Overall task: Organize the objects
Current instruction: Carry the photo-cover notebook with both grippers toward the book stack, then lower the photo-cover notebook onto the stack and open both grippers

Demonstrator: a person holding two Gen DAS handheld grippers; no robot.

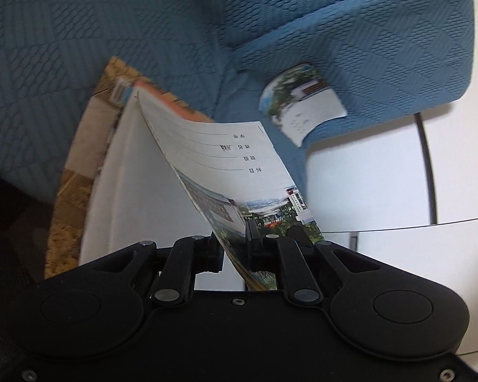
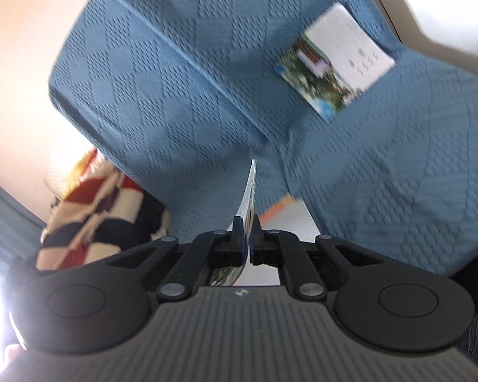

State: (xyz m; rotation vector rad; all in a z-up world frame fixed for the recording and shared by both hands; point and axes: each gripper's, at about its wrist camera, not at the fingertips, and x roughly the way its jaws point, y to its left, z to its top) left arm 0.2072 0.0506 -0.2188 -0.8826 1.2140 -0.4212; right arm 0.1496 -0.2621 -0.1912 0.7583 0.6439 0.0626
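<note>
A thin notebook (image 1: 226, 159) with a photo cover and ruled name lines hangs over a blue quilted sofa (image 1: 79, 47). My left gripper (image 1: 234, 242) is shut on its near edge, the cover running slantwise between the fingers. In the right wrist view the same notebook (image 2: 250, 187) appears edge-on, and my right gripper (image 2: 248, 222) is shut on it with blue pads. A second notebook (image 1: 299, 105) with a similar cover lies on the sofa cushion, also seen as the second notebook (image 2: 334, 60). Under the held one, an orange-edged book (image 1: 175, 102) rests on the seat.
A brown and beige patterned cloth (image 1: 76, 172) lies beneath the books on the left. A red, black and cream checked blanket (image 2: 95, 210) sits beside the sofa (image 2: 175, 79). White floor (image 1: 366, 175) with a black cable (image 1: 428, 165) lies to the right.
</note>
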